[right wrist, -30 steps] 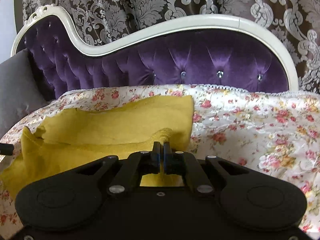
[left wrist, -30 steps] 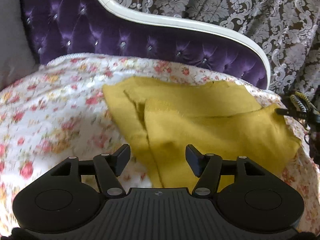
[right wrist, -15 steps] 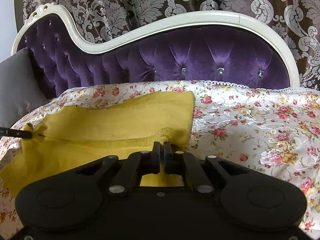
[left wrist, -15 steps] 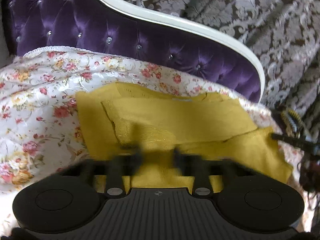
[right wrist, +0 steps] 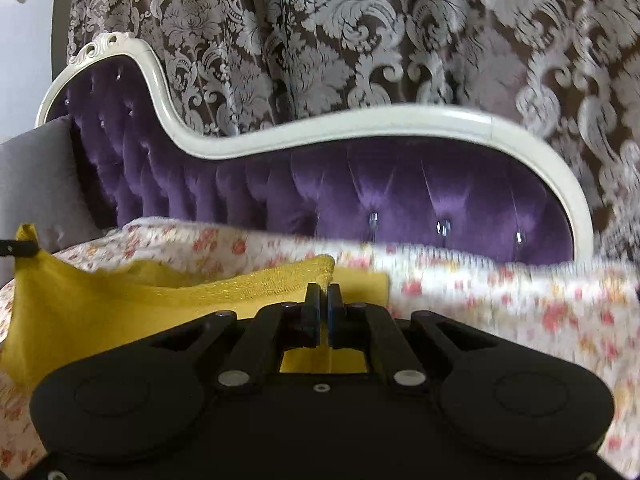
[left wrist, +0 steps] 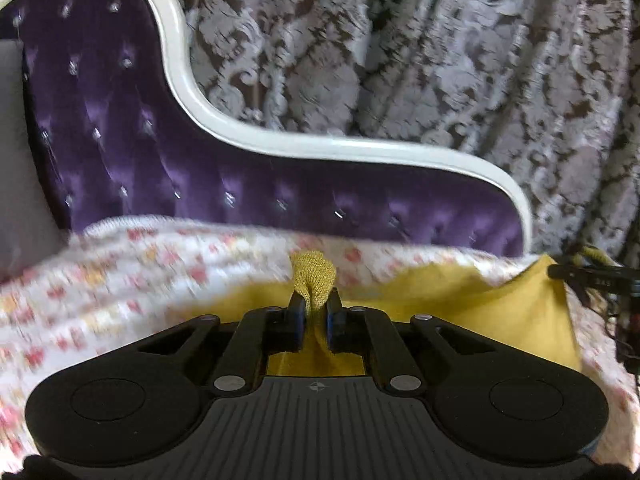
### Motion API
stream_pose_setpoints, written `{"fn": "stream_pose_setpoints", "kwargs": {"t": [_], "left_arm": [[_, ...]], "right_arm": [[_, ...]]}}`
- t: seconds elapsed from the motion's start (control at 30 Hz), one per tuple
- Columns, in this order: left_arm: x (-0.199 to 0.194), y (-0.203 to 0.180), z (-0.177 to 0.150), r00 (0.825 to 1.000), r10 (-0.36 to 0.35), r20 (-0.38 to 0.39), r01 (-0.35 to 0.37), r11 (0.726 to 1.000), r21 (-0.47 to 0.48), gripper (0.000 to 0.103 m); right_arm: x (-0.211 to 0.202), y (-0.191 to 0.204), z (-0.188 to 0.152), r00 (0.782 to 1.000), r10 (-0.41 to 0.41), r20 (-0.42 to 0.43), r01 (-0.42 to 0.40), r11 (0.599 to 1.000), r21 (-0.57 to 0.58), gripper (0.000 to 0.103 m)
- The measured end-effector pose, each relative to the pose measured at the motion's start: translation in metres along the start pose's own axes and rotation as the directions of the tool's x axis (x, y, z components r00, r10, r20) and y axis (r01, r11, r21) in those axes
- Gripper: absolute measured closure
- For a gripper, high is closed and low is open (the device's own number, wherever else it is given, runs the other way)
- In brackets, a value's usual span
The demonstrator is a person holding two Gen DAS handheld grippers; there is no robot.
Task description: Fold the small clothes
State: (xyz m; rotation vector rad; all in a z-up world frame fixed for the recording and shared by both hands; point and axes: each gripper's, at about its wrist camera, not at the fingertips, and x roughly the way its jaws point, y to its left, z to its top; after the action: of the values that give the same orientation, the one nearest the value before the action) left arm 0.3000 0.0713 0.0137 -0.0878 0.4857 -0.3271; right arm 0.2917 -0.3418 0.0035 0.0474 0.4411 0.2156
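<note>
The left gripper (left wrist: 314, 312) was clenched on a bunched tuft of the yellow garment (left wrist: 460, 304), a knot of knit fabric being squeezed up between its closed jaws. The right gripper (right wrist: 323, 308) was likewise pinched shut on a thin edge of the same garment (right wrist: 120, 308), at a corner where a glittery hem was seen. Between the two holds the cloth was stretched, one end being carried near the tip of each claw; the rest was draped low over the floral bedspread (left wrist: 140, 280), in front of the purple tufted headboard (right wrist: 360, 192) and the patterned curtain (right wrist: 320, 40).

Several failures were judged possible from here. The right-hand pinch was taken on very little cloth, so the edge could be pulled free if the claws were drawn apart too sharply. The left-hand hold was bunched rather than flat, and a crooked, lumpy fold could be produced if that tuft were laid down as gripped. Both views were blurred, which suggested quick motion; the loose lower part could be dragged and the layers beneath disturbed. Whether more than one layer had been caught by either claw could not be told, and a lower layer could be carried along unintentionally.
</note>
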Motion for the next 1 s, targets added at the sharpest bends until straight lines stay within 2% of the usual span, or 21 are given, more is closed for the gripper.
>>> {"fn": "stream_pose_setpoints", "kwargs": {"t": [0.1,0.23,0.37,0.4,0.43,0.47,0.5,0.57,0.6,0.67,0.73,0.8,0.9,1.0], "left_arm": [[0.030,0.013,0.014,0.999,0.029,-0.025,-0.030,0.999,-0.018,0.094],[0.081,0.030,0.016,0.993,0.075,-0.088,-0.082,0.994,-0.073,0.094],[0.123,0.048,0.001,0.976,0.079,-0.205,-0.105,0.987,-0.119,0.090],[0.130,0.051,-0.005,0.971,0.084,-0.225,-0.113,0.987,-0.118,0.088],[0.137,0.054,-0.009,0.964,0.096,-0.248,-0.128,0.985,-0.114,0.076],[0.142,0.058,-0.012,0.957,0.110,-0.267,-0.143,0.984,-0.107,0.070],[0.144,0.062,-0.014,0.954,0.124,-0.274,-0.157,0.982,-0.105,0.069],[0.139,0.068,-0.013,0.954,0.149,-0.261,-0.187,0.974,-0.127,0.060],[0.133,0.070,-0.010,0.955,0.157,-0.251,-0.197,0.970,-0.144,0.057],[0.117,0.069,-0.005,0.958,0.170,-0.232,-0.210,0.964,-0.162,0.049],[0.098,0.060,-0.002,0.960,0.177,-0.216,-0.210,0.968,-0.139,0.047],[0.078,0.048,-0.006,0.966,0.151,-0.210,-0.177,0.978,-0.107,0.042],[0.057,0.031,-0.023,0.964,0.088,-0.250,-0.113,0.990,-0.087,0.040],[0.044,0.016,-0.047,0.952,0.044,-0.302,-0.068,0.995,-0.070,0.040]], "right_arm": [[0.036,-0.001,0.015,1.000,-0.010,-0.022,0.010,1.000,-0.004,0.094],[0.092,-0.007,0.019,0.996,-0.024,-0.080,0.025,1.000,0.016,0.094],[0.137,-0.016,0.008,0.984,-0.046,-0.170,0.051,0.998,0.025,0.091],[0.142,-0.018,0.003,0.980,-0.055,-0.190,0.062,0.998,0.030,0.089],[0.147,-0.021,-0.001,0.976,-0.064,-0.207,0.073,0.997,0.035,0.085],[0.148,-0.024,-0.005,0.974,-0.069,-0.216,0.079,0.996,0.040,0.082],[0.146,-0.026,-0.008,0.974,-0.075,-0.212,0.087,0.995,0.047,0.076],[0.136,-0.031,-0.008,0.978,-0.088,-0.188,0.102,0.992,0.070,0.058],[0.127,-0.033,-0.009,0.981,-0.093,-0.169,0.108,0.991,0.082,0.056],[0.111,-0.033,-0.007,0.985,-0.089,-0.147,0.102,0.991,0.087,0.054],[0.090,-0.030,-0.007,0.990,-0.064,-0.127,0.076,0.993,0.090,0.054],[0.068,-0.026,-0.012,0.993,-0.014,-0.120,0.027,0.994,0.109,0.054],[0.046,-0.016,-0.026,0.989,0.040,-0.143,-0.020,0.991,0.135,0.054],[0.032,-0.010,-0.046,0.979,0.054,-0.195,-0.026,0.990,0.142,0.054]]}}
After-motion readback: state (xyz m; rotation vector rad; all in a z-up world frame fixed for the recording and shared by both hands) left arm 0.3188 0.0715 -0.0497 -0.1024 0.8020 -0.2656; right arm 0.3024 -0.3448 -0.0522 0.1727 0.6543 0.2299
